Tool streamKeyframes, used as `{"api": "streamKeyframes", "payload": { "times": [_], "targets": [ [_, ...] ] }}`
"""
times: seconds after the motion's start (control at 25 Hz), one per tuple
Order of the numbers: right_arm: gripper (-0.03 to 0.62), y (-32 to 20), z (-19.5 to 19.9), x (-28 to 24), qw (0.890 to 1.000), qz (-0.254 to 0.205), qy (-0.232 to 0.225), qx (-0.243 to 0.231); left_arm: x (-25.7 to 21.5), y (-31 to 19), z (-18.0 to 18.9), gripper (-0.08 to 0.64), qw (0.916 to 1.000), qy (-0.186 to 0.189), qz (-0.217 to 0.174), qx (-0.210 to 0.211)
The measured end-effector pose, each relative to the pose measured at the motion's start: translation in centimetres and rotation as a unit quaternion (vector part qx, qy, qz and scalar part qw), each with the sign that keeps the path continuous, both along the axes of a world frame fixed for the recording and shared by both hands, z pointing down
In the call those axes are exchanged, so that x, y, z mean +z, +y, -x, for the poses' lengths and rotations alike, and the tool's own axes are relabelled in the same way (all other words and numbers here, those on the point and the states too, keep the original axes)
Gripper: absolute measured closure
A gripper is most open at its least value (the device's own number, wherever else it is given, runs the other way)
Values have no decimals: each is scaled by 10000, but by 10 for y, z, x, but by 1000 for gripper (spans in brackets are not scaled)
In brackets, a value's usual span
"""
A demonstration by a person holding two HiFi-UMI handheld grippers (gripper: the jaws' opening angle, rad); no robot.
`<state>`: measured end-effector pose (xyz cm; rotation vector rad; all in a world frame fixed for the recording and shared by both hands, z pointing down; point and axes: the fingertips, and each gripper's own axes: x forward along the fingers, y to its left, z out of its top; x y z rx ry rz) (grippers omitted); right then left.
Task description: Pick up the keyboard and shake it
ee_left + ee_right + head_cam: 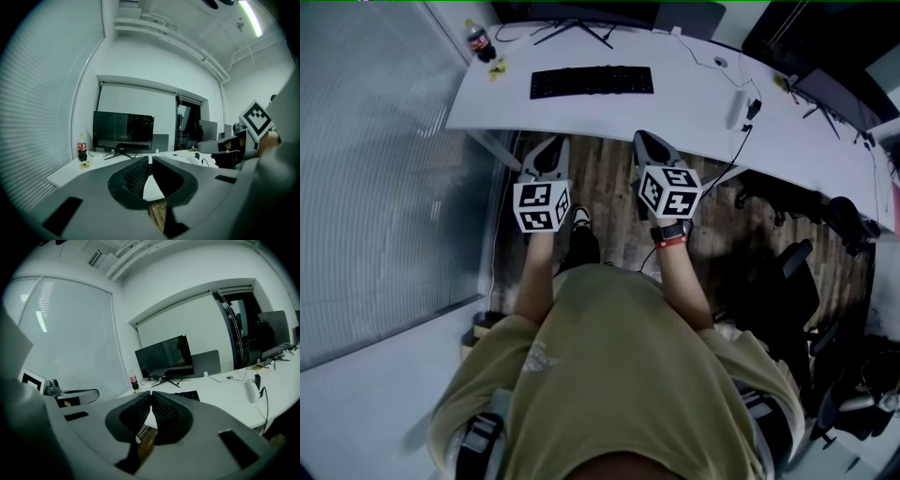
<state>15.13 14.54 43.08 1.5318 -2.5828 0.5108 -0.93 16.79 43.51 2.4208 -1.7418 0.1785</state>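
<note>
On the white worktop (694, 94), at its far edge, a dark monitor (123, 131) stands on a splayed foot. In front of it the black keyboard (592, 82) lies flat and untouched, its long side parallel to the near edge. Short of that edge, over the wooden floor (605, 183), the person holds both tools side by side and apart, pointing toward the worktop. The left tongs (551, 142) are closed with nothing between them, and so are the right tongs (645, 139). Each gripper view shows the ribbed pads meeting at the tips. At the worktop's left corner, near the blinds (375, 169), a capped bottle (480, 41) with a red label stands upright, with dark drink in it. Just beside it lies a small yellow scrap (496, 68).
</note>
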Motion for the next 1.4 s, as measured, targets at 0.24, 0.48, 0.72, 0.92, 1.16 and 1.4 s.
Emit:
{"api": "streamKeyframes", "payload": {
  "times": [0.24,0.48,0.72,0.92,1.16,1.4],
  "targets": [
    [566,-57,38,-5,9999,60,-56,-100,0,-58,33,520,10000,57,64,37],
    [566,-120,73,-11,9996,114,68,-266,-12,-125,58,520,9998,158,-4,102],
    [566,-175,99,5,9992,296,190,-177,0,-187,81,519,10000,-53,34,34],
    [566,-217,116,18,9988,398,270,-69,16,-228,92,520,9996,48,107,259],
    [566,-252,128,26,9986,443,283,26,31,-261,97,518,9981,140,335,493],
    [566,-268,130,45,9985,536,40,59,46,-281,104,519,9973,251,462,507]
  ]
}}
